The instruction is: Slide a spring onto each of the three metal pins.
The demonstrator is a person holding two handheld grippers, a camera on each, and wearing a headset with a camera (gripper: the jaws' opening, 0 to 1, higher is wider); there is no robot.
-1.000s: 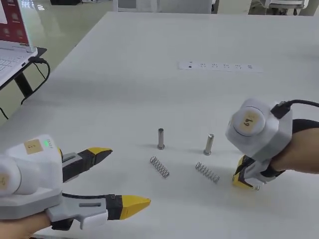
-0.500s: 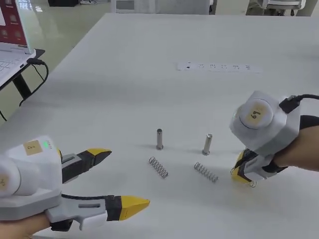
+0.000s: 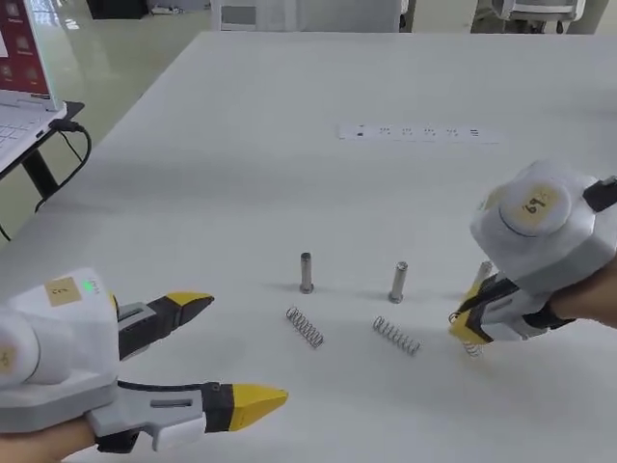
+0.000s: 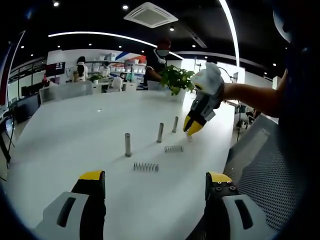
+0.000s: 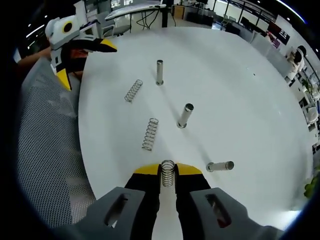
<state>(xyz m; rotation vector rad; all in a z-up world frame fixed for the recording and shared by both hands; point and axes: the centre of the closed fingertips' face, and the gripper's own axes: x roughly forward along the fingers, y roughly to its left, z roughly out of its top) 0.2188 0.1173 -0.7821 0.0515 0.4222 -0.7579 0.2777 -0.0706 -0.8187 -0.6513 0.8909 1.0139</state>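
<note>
Jaws of the right gripper (image 5: 167,171) pinch one spring (image 5: 168,180), three metal pins (image 5: 185,115) just ahead and two loose springs (image 5: 150,133) ahead-left on the bench (image 5: 240,90), while those of the left gripper (image 4: 155,179) gape wide, empty.

Open-plan office, part lab. Landmark: long white table (image 3: 241,145). Socket strip (image 3: 419,133) set flush in table top. Laptop (image 3: 19,87) on low stand off table's left edge, cable hanging. Glossy pale floor (image 3: 125,48) beside table. Grey office chairs (image 4: 65,91) along table's far side. Above table: black ceiling, cassette air conditioner (image 4: 152,12), curved light strips (image 4: 100,36). Beyond table: potted plant (image 4: 177,79), people (image 4: 80,72) at desks, more desks (image 5: 135,7) with cables.
</note>
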